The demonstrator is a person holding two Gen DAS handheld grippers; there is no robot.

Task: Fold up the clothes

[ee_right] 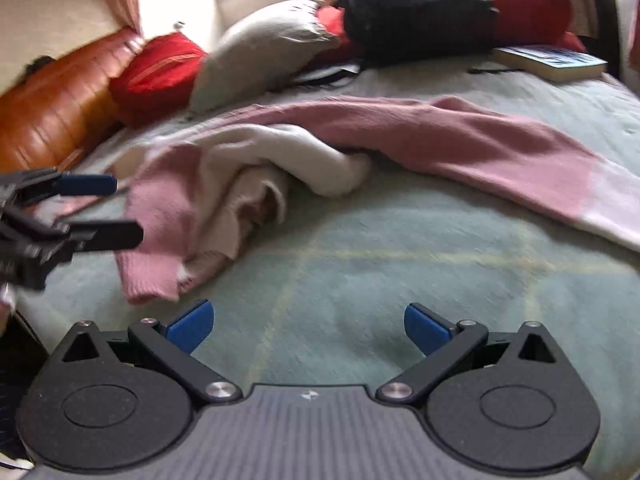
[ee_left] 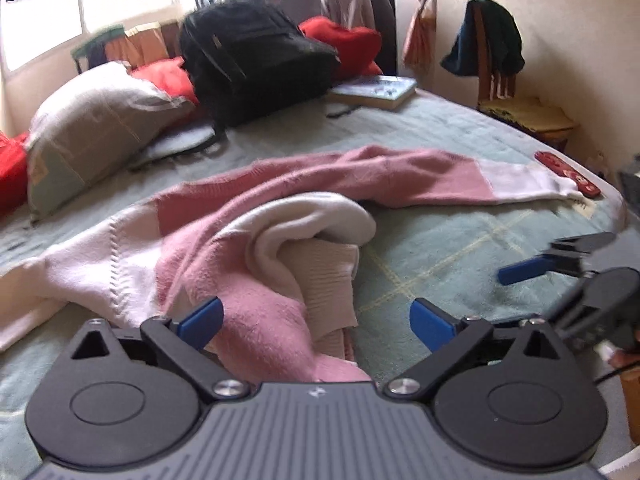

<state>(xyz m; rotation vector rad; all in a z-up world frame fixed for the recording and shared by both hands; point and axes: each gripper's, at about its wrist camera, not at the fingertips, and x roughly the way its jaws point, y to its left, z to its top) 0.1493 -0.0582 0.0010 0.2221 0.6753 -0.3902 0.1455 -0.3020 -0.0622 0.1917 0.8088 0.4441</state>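
- Left wrist view: I am holding my left gripper (ee_left: 316, 322) with its blue pads spread wide and nothing between them, hovering just over the near hem of the pink-and-white sweater (ee_left: 256, 240), which is lying rumpled across the green bedspread (ee_left: 460, 248).
- The sweater body is bunching at 12 o'clock from my jaws, a cream fold rolling over a ribbed beige layer; one sleeve is stretching away toward 2 o'clock, ending just beside a red object (ee_left: 568, 174) near the bed's edge.
- My right gripper (ee_left: 560, 260) is showing at 3 o'clock, also spread and empty, over bare blanket.
- At the far side, a black backpack (ee_left: 256, 60), a book (ee_left: 376, 90) and a grey pillow (ee_left: 96, 128) are sitting well apart from the garment.
- Right wrist view: I am holding my right gripper (ee_right: 308, 328) open above bare bedspread (ee_right: 400, 280), gripping nothing; the sweater (ee_right: 248, 184) is lying at 11 o'clock, its long sleeve running toward 2 o'clock.
- My left gripper (ee_right: 108, 210) is entering at 9 o'clock, jaws parted, near the crumpled hem.
- In my judgement, the garment is needing flattening before any fold: I am thinking of pinching the hem corner with the left, reaching the right to a matching edge, and pulling both apart to shake out the bunched middle.
- The knit is looking soft and thick, so a deep bite on one layer only is likely mattering.
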